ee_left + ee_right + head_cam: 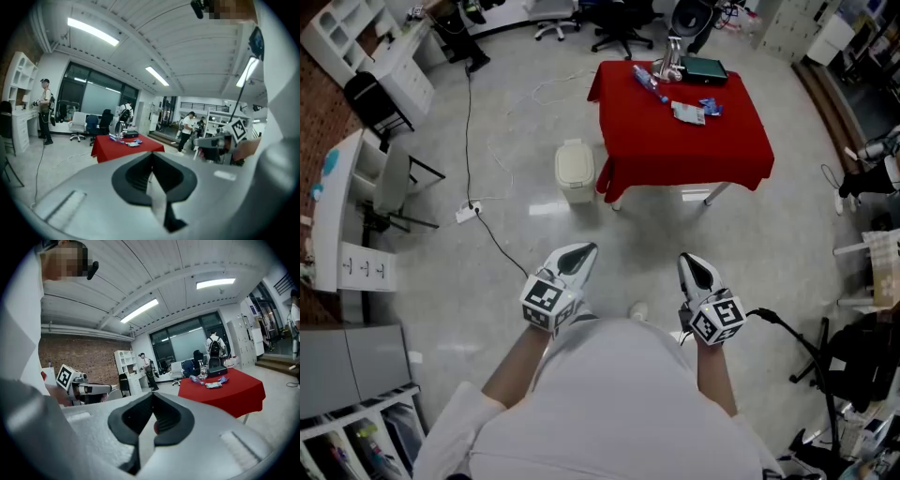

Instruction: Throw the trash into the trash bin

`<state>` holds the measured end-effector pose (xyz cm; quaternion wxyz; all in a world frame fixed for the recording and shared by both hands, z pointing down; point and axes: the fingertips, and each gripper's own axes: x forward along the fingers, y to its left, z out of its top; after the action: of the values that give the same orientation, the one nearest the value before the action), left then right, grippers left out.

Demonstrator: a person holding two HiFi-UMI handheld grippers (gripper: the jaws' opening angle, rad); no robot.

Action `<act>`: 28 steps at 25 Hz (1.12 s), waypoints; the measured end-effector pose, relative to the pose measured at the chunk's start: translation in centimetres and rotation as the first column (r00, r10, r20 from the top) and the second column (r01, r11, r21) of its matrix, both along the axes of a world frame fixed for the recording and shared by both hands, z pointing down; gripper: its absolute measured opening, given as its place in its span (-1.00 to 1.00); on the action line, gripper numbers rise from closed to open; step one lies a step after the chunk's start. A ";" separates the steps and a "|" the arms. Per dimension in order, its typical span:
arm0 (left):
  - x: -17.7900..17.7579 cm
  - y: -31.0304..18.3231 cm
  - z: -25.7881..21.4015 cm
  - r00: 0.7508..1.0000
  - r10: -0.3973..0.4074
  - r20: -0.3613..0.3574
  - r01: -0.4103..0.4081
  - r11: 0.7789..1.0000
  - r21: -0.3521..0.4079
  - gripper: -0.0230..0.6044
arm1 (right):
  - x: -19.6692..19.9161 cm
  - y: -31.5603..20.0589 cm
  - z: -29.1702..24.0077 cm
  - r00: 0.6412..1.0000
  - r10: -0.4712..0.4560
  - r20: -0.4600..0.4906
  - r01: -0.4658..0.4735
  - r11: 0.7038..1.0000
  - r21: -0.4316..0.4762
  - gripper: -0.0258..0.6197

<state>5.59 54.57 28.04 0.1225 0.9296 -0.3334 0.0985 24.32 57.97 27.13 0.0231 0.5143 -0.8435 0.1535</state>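
Red table (675,155) ahead; trash bin (575,172) in head view only; left gripper (579,253), right gripper (694,264) closed, empty.

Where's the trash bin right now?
Head view, upper centre: the trash bin stands on the floor just left of the red table.

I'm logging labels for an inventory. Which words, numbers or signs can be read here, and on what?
No text is readable.
Marker cube on the left gripper, and the right gripper's: square patterns, no letters.
Drawer unit: marks on the fronts too small to read.
Wrappers on the red table: print too blurred to read.
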 end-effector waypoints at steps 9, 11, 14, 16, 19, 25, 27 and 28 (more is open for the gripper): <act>-2.3 -0.3 0.3 1.000 -0.005 0.005 0.005 1.000 -0.003 -0.92 | -2.8 -0.4 0.2 1.000 -0.029 -0.002 0.029 1.000 -0.004 -0.95; -3.1 -0.2 0.3 1.000 0.008 -0.001 -0.008 1.000 -0.003 -0.92 | -4.0 -0.4 0.2 0.999 -0.044 -0.004 0.044 0.999 -0.003 -0.95; -3.9 0.6 -0.3 0.995 0.079 -0.064 -0.079 0.997 0.001 -0.92 | -6.1 -0.5 0.3 0.998 -0.059 0.003 0.058 0.998 0.008 -0.95; -4.5 0.9 -0.6 0.992 0.104 -0.076 -0.103 0.995 0.015 -0.92 | -7.1 -0.7 0.2 0.998 -0.056 0.002 0.056 0.998 0.022 -0.95; -5.9 0.6 -0.1 0.994 0.095 -0.048 -0.094 0.995 0.014 -0.92 | -8.4 -1.0 0.3 0.999 -0.053 -0.010 0.053 0.998 0.033 -0.92; -8.2 0.3 0.8 0.995 0.097 -0.033 -0.098 0.995 -0.013 -0.92 | -10.7 -1.1 1.2 0.998 -0.061 0.005 0.061 0.998 0.004 -0.92; -8.9 0.3 1.0 0.995 0.095 -0.025 -0.096 0.995 -0.013 -0.92 | -11.2 -1.1 1.6 0.998 -0.061 0.016 0.061 0.998 -0.009 -0.92; -9.1 0.2 1.2 0.995 0.093 -0.020 -0.094 0.996 -0.011 -0.92 | -11.4 -1.2 1.8 0.998 -0.062 0.019 0.063 0.998 -0.015 -0.92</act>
<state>-3.53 54.76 29.22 0.1267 0.9444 -0.2876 0.0969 12.91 56.73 28.97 0.0243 0.4860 -0.8581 0.1640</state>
